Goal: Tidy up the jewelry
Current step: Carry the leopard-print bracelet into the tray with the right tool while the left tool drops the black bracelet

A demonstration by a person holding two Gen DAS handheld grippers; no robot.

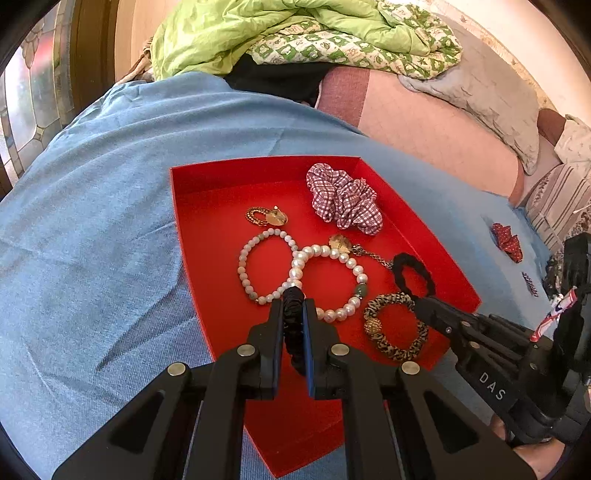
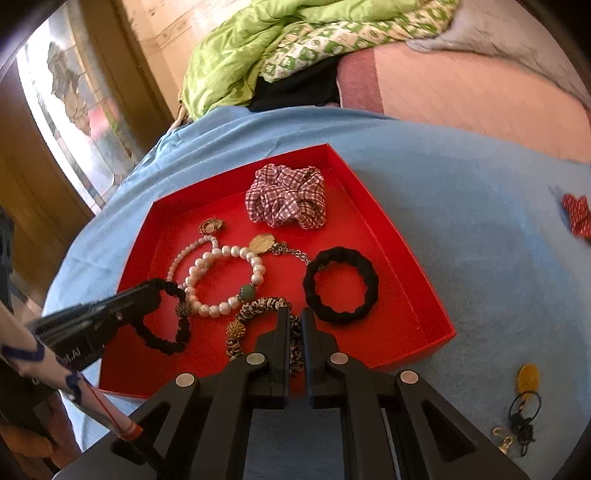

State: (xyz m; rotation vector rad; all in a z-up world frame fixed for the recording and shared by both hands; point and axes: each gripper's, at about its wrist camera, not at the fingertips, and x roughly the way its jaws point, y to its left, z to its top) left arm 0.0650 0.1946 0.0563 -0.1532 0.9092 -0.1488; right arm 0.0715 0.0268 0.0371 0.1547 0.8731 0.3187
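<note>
Left wrist view first: stained glass point(image 1: 26, 110) fills the far left edge, and a blue cloth point(image 1: 110, 221) covers the bed as the working surface. On it sits a shallow red tray point(image 1: 207, 229). Inside, going left to right, lie a gold earring point(image 1: 266, 216), a small bead bracelet point(image 1: 266, 269), a large pearl bracelet point(image 1: 328, 280) with one green bead, a checked scrunchie point(image 1: 343, 199) at the far corner, and a thick black hair tie point(image 1: 412, 275) near the right wall. The left gripper point(image 1: 293, 306) is closed on a thin black hair tie point(image 1: 293, 332), which hangs between its fingers over the near part of the tray. To its right, the right gripper point(image 1: 419, 302) is clamped on a leopard-print hair tie point(image 1: 395, 328) lying on the tray floor; white letters "DAS" point(image 1: 491, 386) can be read on that gripper's body. A red dotted scrunchie point(image 1: 508, 242) lies on the cloth outside the tray, further right.

Right wrist view shows the same grips, and at the lower right a yellow charm point(image 2: 528, 376) with small black bits on the cloth.

Behind the cloth: a green quilt point(image 1: 258, 29), a pink mattress point(image 1: 424, 129) and a grey pillow point(image 1: 487, 92)
</note>
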